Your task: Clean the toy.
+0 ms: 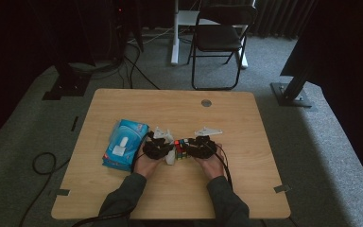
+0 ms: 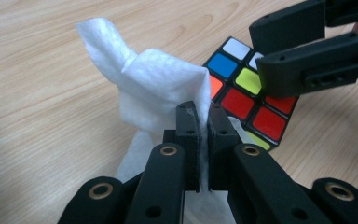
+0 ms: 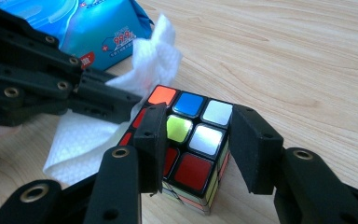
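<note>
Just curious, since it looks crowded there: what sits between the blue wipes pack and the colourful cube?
A crumpled white wipe, pinched shut in the left tool, lies between the wipes pack and the cube; the right gripper view shows this.

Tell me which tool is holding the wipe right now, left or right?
The left tool: its jaws are pinched shut on the white wipe. The right tool instead straddles the puzzle cube.

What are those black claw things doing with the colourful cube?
A person works two grippers at a wooden table. The right gripper clamps a puzzle cube by its sides. The left gripper is shut on a white wipe beside the cube, probably to wipe it. A blue wipes pack lies nearby.
</note>
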Tool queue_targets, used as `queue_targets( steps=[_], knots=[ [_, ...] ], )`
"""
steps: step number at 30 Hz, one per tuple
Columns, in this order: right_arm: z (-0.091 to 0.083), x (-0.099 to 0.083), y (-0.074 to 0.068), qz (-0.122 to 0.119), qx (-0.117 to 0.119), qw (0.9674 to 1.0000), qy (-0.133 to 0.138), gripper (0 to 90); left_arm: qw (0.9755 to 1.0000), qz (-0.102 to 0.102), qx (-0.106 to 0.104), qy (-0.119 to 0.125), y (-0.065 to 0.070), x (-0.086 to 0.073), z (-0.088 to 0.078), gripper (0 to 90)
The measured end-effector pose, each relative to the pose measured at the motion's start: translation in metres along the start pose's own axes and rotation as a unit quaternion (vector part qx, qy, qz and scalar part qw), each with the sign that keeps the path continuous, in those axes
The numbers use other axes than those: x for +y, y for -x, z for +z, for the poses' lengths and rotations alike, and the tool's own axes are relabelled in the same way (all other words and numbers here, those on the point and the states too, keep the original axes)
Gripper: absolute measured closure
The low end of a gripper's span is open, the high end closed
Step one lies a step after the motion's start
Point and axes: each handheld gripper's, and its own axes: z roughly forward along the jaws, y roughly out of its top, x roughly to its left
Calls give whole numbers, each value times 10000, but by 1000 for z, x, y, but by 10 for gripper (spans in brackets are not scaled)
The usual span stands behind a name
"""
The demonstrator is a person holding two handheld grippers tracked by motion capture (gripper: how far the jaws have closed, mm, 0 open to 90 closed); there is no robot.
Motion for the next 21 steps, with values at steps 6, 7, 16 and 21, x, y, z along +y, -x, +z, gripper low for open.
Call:
queue_targets(
  steps=[6,7,16,21],
  knots=[
    [0,0,0,-8,-4,10000,-5,570,9996,-34,28,-274,-5,-8,16,863],
    [0,0,0,-9,-9,10000,-6,570,9994,-41,29,-337,-5,-11,19,862],
    [0,1,1,-17,46,10000,-44,575,9992,-165,236,-293,-15,-5,17,858],
    [-1,1,-1,-96,147,9998,-90,577,9990,-293,299,-122,-22,5,13,857]
  ],
)
